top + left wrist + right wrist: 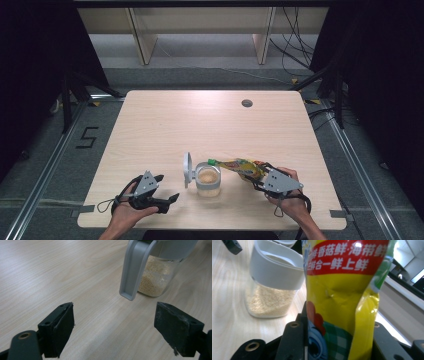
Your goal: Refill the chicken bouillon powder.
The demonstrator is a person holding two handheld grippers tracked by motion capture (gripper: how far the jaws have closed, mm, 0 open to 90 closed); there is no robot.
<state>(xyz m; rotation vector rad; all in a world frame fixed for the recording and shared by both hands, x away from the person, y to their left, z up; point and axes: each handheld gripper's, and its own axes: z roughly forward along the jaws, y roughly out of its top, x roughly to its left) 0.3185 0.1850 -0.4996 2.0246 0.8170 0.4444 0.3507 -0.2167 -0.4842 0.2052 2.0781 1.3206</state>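
Note:
A clear jar holding pale granules stands near the table's front middle, its grey flip lid hanging open on its left side. My right gripper is shut on a yellow pouch, which is tilted so that its green cap is at the jar's rim. In the right gripper view the pouch sits squeezed between the jaws, with the jar just behind it on the left. My left gripper rests left of the jar, open and holding nothing. In its own view the jar and the lid lie ahead of the left gripper.
The light wooden table has a round cable hole at the back right. Beyond the table's far edge are white shelf legs and loose cables on the floor. Dark stands flank the table on both sides.

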